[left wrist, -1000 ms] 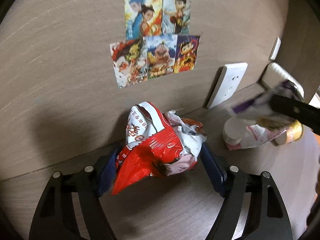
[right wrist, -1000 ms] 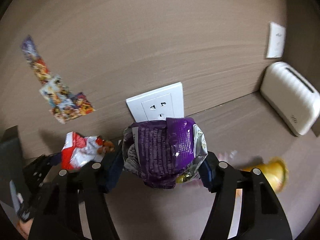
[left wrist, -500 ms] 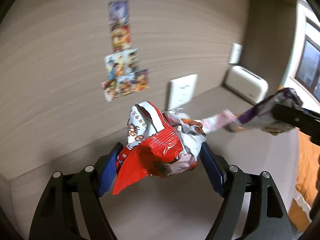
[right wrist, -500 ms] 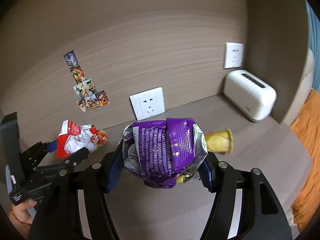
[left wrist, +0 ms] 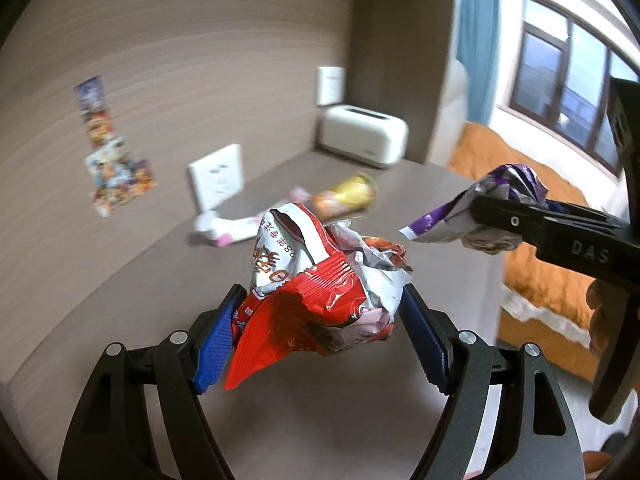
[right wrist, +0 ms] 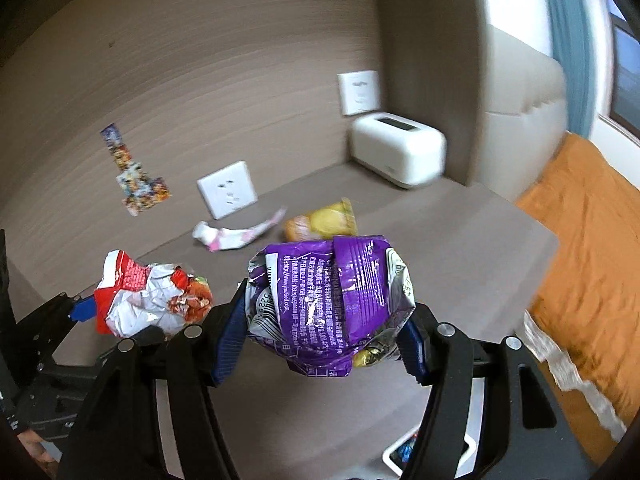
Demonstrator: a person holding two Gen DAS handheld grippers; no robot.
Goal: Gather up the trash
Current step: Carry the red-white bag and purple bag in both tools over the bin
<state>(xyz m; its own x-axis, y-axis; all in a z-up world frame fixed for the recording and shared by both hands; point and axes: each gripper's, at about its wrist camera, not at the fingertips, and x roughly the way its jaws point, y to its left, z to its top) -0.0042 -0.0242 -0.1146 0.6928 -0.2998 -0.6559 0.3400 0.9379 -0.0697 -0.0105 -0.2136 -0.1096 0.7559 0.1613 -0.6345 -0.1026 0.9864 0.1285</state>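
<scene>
Lettering "DAS" marks right claw (left wrist: 496, 216) clamping purple wrapper (right wrist: 328, 300).

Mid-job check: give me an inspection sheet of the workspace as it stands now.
Surface: brown tabletop, bare near its edge.
Job's things: red wrapper in left gripper; purple wrapper in right gripper; pink-white wrapper and yellow packet lying on the table.
Clutter: white toaster-like box at the back.
Grippers: both shut on wrappers, lifted off the table.
Cables: nothing seen.
Surroundings: wall socket, stickers, orange bedding, window.
</scene>
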